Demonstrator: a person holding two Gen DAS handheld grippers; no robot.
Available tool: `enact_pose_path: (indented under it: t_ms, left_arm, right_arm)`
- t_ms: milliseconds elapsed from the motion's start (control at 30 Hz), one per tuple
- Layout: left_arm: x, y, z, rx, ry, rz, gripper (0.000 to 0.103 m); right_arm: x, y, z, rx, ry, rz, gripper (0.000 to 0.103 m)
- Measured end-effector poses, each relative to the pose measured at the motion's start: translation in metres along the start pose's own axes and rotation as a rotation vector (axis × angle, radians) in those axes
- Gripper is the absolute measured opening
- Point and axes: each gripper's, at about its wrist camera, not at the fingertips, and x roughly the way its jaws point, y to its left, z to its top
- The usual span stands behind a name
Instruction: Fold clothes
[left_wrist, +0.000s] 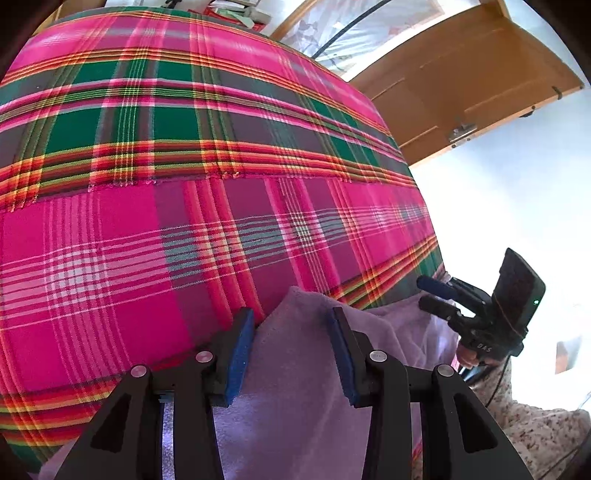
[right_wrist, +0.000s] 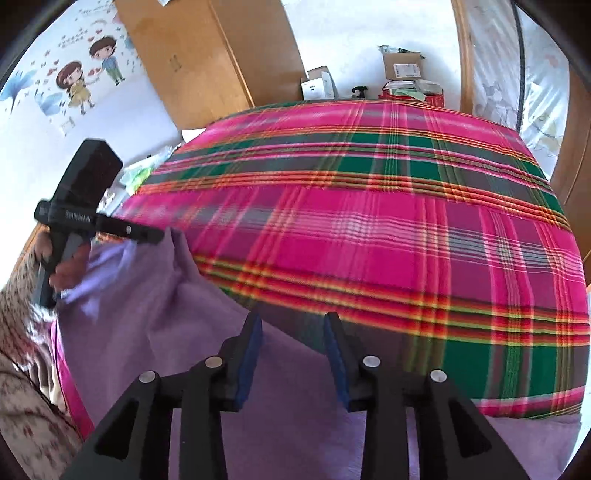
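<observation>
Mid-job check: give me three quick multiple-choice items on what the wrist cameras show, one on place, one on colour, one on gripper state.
1. Where does the lilac garment lie?
A. at the plaid bedcover's near edge
B. on the boxes
C. on the floor

2. What is the plaid bedcover mainly?
A. blue
B. pink with green bands
C. white

3. How do the left gripper jaws stand?
A. shut on the garment
B. apart, garment between
C. out of view

Answers: A, the cloth lies near both grippers; B, pink dominates; C is wrong, B: a gap shows beside each blue pad.
</observation>
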Motion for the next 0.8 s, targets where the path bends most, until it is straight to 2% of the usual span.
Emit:
enact_pose_path:
  t_ms: [33,133,200,233,267,400,667,800]
  left_arm:
    - [0.001,0.001,0.001,-0.005,0.0,0.001,0.029]
    - [0.005,0.002,0.002,-0.018,-0.001,0.006,0.017]
    - [0.006,0.003,0.002,-0.024,-0.004,0.007,0.015]
    - [0.007,0.003,0.003,-0.027,-0.006,0.007,0.014]
    - [0.007,0.003,0.003,-0.031,-0.007,0.007,0.014]
    - [0.006,0.005,0.003,-0.044,-0.015,0.011,0.011]
    - [0.0,0.009,-0.001,-0.074,-0.044,0.013,0.01]
    - [0.0,0.011,-0.002,-0.087,-0.052,0.013,0.01]
  right_arm:
    - [0.002,-0.002,0.0,-0.001,0.004,0.02,0.036]
    - [0.003,-0.001,-0.002,-0.024,0.02,0.053,0.036]
    - [0.008,0.004,-0.003,-0.045,0.037,0.057,0.033]
    - [0.007,0.004,-0.005,-0.049,0.037,0.054,0.027]
    - [0.005,0.005,-0.007,-0.053,0.033,0.052,0.003]
    - [-0.011,0.002,-0.011,-0.032,-0.02,0.057,0.002]
    - [-0.03,-0.014,-0.019,0.084,-0.129,-0.052,0.001]
    - [-0.02,-0.018,-0.019,0.095,-0.095,-0.042,0.001]
